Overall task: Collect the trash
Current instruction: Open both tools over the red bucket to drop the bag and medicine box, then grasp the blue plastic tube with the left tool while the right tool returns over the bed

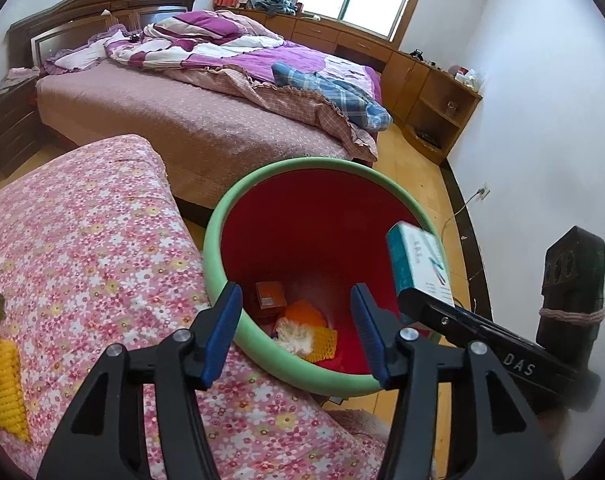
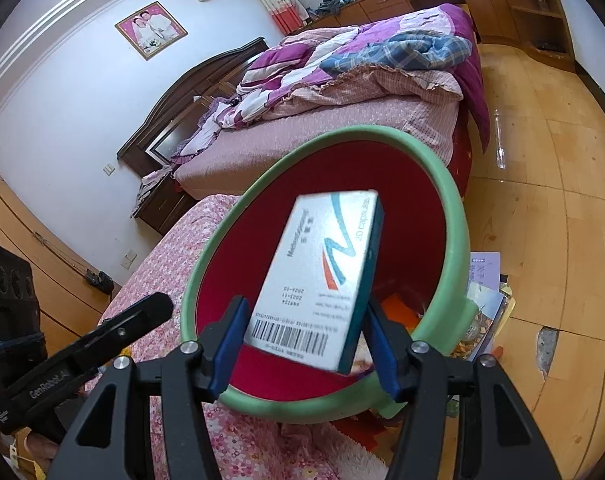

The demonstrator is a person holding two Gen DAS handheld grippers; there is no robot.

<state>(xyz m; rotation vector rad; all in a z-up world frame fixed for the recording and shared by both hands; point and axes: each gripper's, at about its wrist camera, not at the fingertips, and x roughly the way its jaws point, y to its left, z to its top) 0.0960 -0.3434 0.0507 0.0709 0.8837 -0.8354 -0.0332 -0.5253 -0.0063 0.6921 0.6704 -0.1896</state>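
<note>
The right gripper (image 2: 302,344) has its blue pads clamped on a white-and-teal cardboard capsule box (image 2: 322,276), held over the mouth of the round red bin with the green rim (image 2: 454,240). The left gripper (image 1: 296,328) is parted about halfway with nothing between its pads – it sits above the bin's near rim. Down in the bin at 6 o'clock: a small brown box (image 1: 269,300) and yellow-orange foam netting (image 1: 322,342). Flowery pink cover (image 1: 94,248) at 9 o'clock.
</note>
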